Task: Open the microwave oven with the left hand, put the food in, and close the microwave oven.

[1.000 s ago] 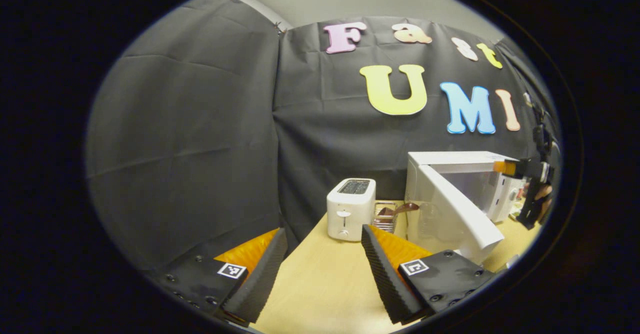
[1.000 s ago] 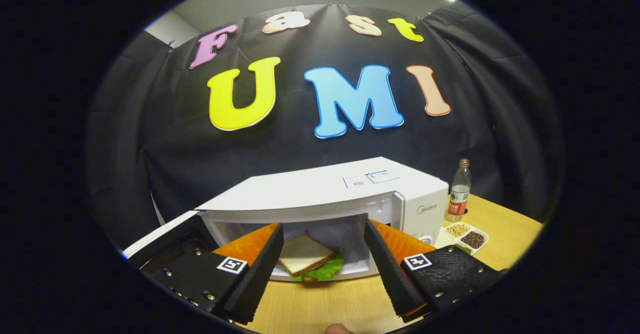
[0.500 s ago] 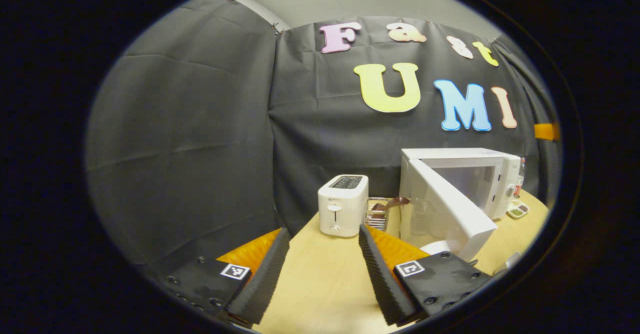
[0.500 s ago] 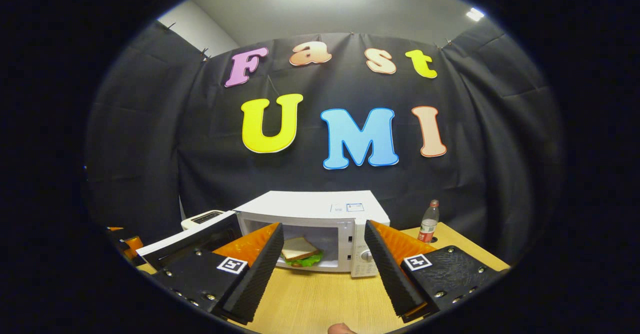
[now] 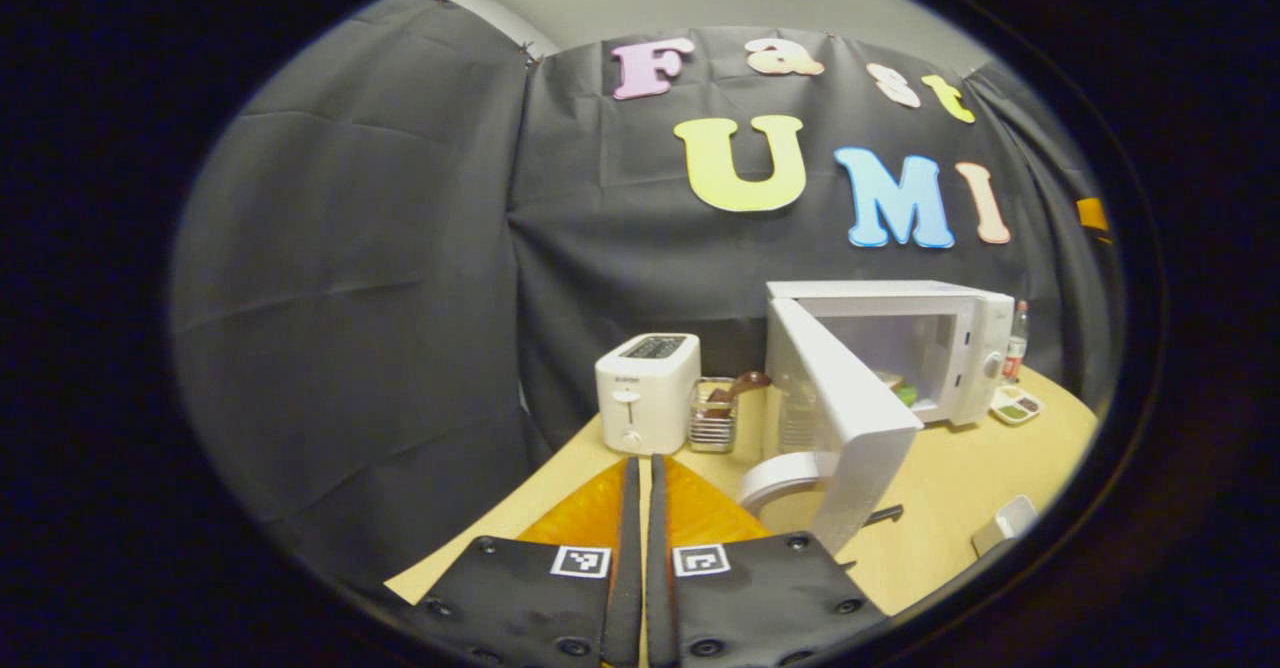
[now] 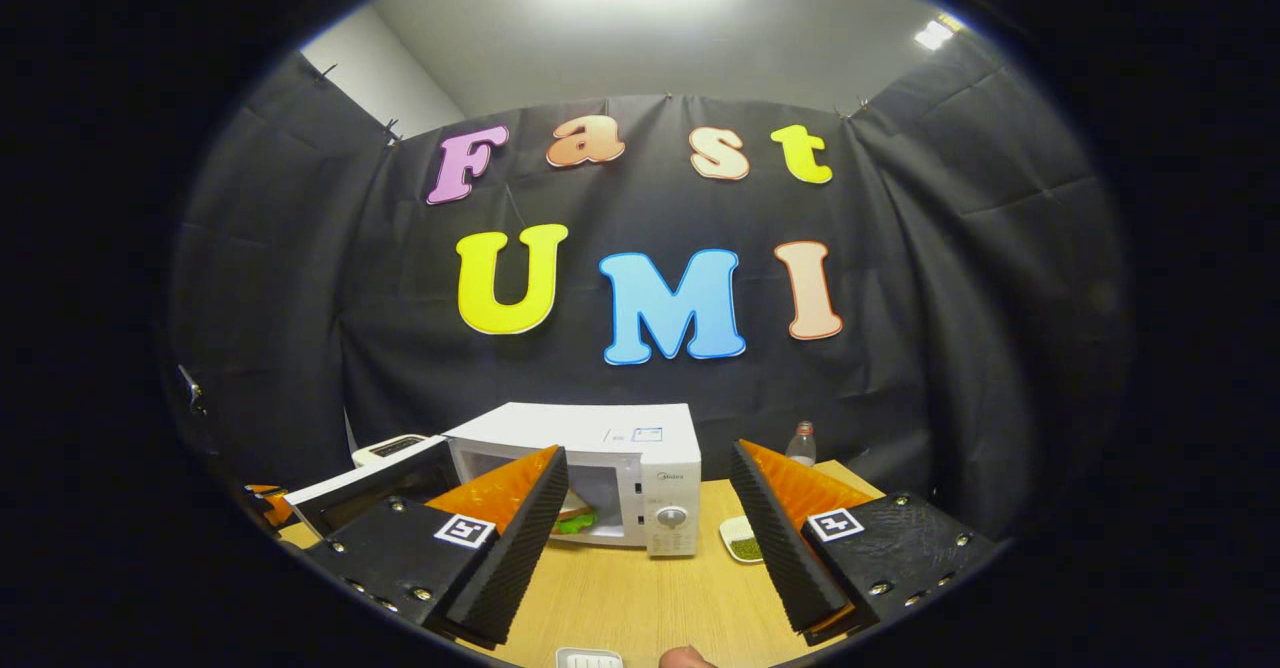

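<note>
Left hand-held gripper (image 5: pixel 636 508): fingers pressed together, nothing between them, low over the wooden bench (image 5: pixel 960 478). Right hand-held gripper (image 6: pixel 648 508): fingers spread wide, empty. White microwave oven (image 5: pixel 930 348) sits on the bench, its door (image 5: pixel 845 418) swung wide open. Sandwich (image 6: pixel 575 520), bread over lettuce, lies inside the cavity. White toaster (image 5: pixel 645 393) stands to the left of the oven, a wire basket (image 5: pixel 712 418) between them. Plastic bottle (image 5: pixel 1016 343) and small divided dish (image 5: pixel 1014 408) just beside the oven's control side.
</note>
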### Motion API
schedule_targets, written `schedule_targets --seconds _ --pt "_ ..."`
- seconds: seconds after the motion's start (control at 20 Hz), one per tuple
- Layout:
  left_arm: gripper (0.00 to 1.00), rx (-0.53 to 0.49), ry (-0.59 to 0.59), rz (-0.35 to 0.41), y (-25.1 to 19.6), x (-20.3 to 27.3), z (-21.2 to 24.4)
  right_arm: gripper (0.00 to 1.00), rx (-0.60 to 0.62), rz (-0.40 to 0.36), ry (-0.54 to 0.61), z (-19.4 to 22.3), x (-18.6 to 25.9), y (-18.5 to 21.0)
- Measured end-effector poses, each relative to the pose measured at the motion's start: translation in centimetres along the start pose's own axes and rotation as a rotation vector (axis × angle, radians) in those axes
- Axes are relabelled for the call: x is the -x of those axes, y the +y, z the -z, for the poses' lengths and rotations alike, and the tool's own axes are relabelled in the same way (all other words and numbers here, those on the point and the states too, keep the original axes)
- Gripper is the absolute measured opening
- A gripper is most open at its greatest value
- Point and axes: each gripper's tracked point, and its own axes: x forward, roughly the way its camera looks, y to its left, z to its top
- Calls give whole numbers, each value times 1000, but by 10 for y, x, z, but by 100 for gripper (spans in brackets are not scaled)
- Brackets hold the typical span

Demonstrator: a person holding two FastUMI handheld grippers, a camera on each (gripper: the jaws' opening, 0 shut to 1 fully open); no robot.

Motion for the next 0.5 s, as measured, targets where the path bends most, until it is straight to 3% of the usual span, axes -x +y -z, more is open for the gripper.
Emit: schedule_targets --seconds 0.15,0.5 --pt "7 -53 -1 50 -18 3 -3 98 -7 14 -4 -2 5 -9" --pt "5 -58 20 238 -94 13 -7 98 -23 36 18 6 9 -17"
